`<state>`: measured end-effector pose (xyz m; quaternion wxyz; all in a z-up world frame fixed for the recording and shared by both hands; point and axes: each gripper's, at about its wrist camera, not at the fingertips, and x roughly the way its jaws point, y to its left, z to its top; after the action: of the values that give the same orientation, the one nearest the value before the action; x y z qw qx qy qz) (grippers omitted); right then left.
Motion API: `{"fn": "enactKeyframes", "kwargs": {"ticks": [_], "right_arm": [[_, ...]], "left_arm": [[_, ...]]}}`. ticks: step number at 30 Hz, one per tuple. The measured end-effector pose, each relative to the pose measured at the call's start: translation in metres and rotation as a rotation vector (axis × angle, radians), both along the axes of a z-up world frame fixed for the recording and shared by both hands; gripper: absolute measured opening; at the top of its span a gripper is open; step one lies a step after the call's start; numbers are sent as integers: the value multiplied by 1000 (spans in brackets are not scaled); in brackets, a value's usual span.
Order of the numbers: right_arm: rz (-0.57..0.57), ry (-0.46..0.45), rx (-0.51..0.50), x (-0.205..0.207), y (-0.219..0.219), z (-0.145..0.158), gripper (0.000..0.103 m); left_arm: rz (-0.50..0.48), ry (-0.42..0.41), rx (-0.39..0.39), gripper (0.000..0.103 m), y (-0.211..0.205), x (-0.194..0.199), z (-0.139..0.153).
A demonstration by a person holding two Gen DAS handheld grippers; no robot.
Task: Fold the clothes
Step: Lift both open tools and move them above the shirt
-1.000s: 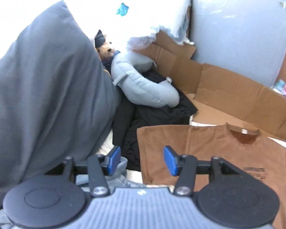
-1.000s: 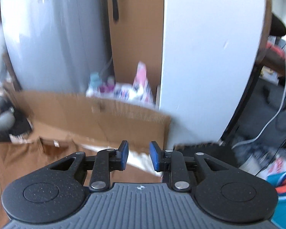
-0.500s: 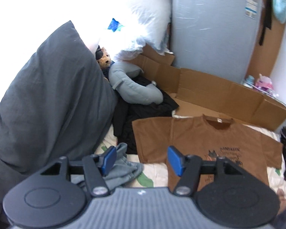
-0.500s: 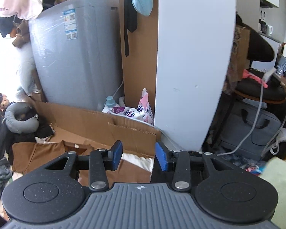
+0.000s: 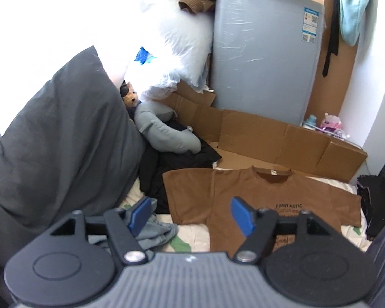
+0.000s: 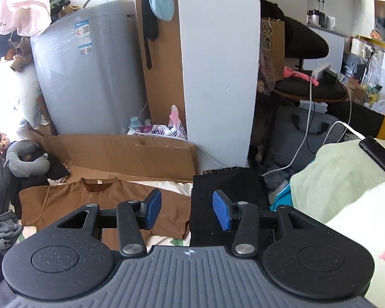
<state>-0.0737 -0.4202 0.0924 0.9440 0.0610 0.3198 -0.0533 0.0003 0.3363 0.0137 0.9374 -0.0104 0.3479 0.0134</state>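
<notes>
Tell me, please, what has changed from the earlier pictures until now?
Both grippers have pulled back and up from the brown T-shirt, so more of the room shows. The left gripper and the right gripper have just been opening wider, with nothing between the jaws; neither took hold of anything. The T-shirt lies spread flat as before, and the grey neck pillow and cardboard stayed in place.
</notes>
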Motion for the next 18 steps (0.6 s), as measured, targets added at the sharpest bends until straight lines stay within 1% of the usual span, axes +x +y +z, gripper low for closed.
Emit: {"fn": "enactKeyframes", "kwargs": {"ticks": [2, 4, 7, 9, 14, 16, 18], "right_arm": [[-6, -26, 21, -9, -2, -4, 53], [-8, -59, 66, -16, -6, -12, 56], [-22, -77, 102, -24, -9, -29, 57], [-16, -69, 100, -28, -9, -42, 58], [19, -51, 91, -38, -7, -76, 58], [16, -50, 100, -43, -8, -89, 58], [-11, -37, 118, -47, -10, -103, 58]], "left_arm": [[-11, 10, -1, 72, -4, -9, -2], [-6, 30, -12, 73, -5, -17, -6], [13, 77, -31, 74, -5, -27, -13], [37, 108, -27, 74, -4, -32, -16], [115, 141, 32, 74, -3, -30, -10], [150, 144, 9, 77, 0, -25, -8], [182, 142, -7, 82, 0, -19, -9]]}}
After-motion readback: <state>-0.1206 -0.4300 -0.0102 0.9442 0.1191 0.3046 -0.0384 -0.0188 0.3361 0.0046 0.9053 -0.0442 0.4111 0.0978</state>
